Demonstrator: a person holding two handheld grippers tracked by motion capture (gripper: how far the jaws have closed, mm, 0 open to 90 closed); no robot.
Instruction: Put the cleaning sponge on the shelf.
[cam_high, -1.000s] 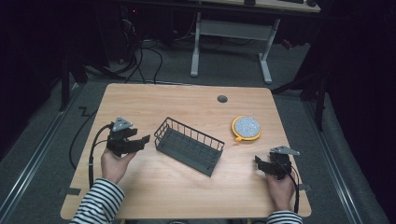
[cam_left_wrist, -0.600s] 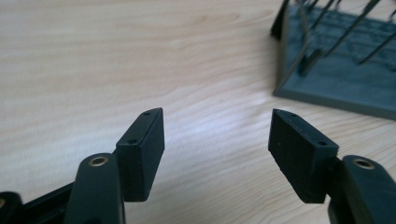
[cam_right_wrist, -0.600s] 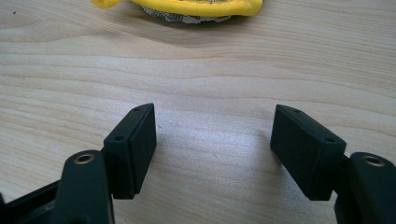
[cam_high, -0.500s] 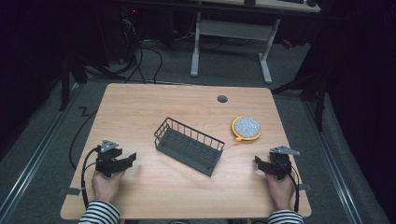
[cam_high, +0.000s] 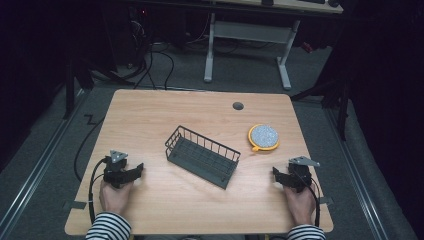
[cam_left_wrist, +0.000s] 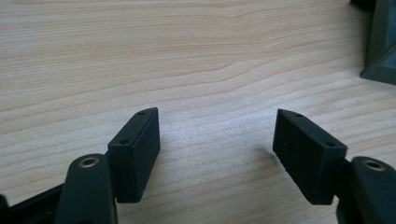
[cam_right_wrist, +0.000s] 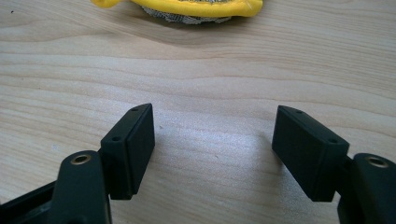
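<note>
A dark wire basket (cam_high: 202, 156) lies askew in the middle of the wooden table (cam_high: 150, 115). To its right lies a round grey scrubber with a yellow rim (cam_high: 263, 136). My left gripper (cam_high: 137, 170) rests low on the table at the near left and points right toward the basket. Its jaws have just been opening, and only bare wood shows between them (cam_left_wrist: 217, 135). A corner of the basket (cam_left_wrist: 380, 46) shows at the upper right of the left gripper view. My right gripper (cam_high: 276, 174) sits at the near right, open and empty (cam_right_wrist: 215, 130), with the scrubber (cam_right_wrist: 187, 9) ahead of it.
A small round cable hole (cam_high: 238, 106) is near the table's far edge. Cables trail from both grippers off the near side. A desk frame (cam_high: 247, 35) and floor cables stand beyond the table in the dark.
My left hand has come down and back from beside the basket to the near-left part of the table, and its jaws stand wider. The right hand has kept still.
</note>
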